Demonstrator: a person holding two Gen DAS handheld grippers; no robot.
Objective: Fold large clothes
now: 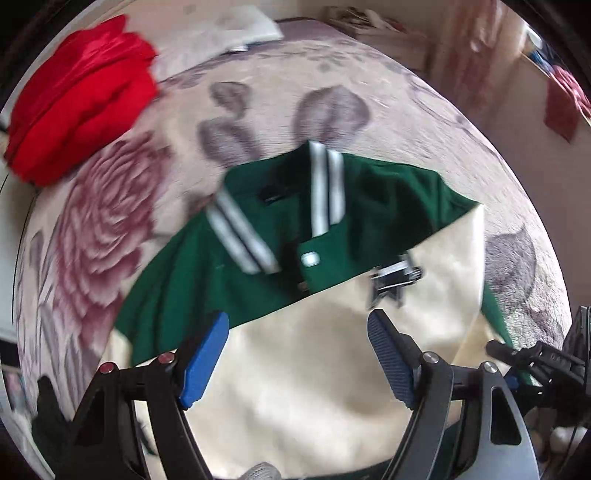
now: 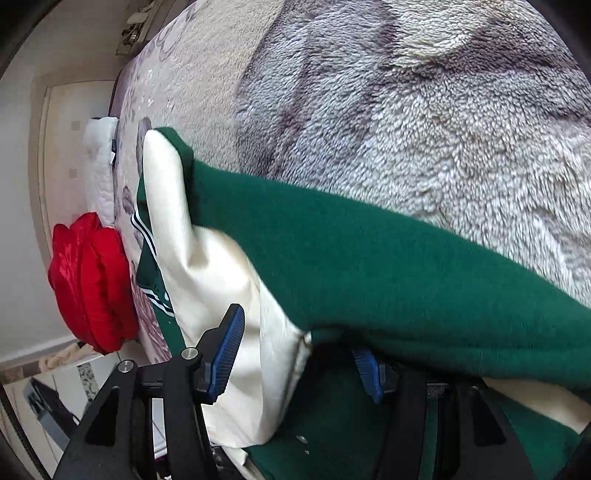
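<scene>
Left wrist view: nearest the lens are the left tongs (image 1: 297,349), blue pads spread wide with nothing pinched between them, hanging over the cream sleeve (image 1: 295,369) of the green varsity jacket (image 1: 388,199). The jacket lies on the floral blanket (image 1: 110,229) covering the bed, its white-striped collar (image 1: 325,188) on the far side from the tongs. Beyond the jacket's collar, off to the left, sits a bundled red garment (image 1: 81,103), and past that something white (image 1: 229,33), too blurred to name. The other gripper's black tip pokes in beside the jacket's right edge.

Right wrist view: right tongs (image 2: 299,354) partly open, and cream and green jacket (image 2: 369,251) fabric sits between the pads, but I can't tell if they're actually pressing it. The red garment (image 2: 88,288) lies past the jacket, near the bed edge.
</scene>
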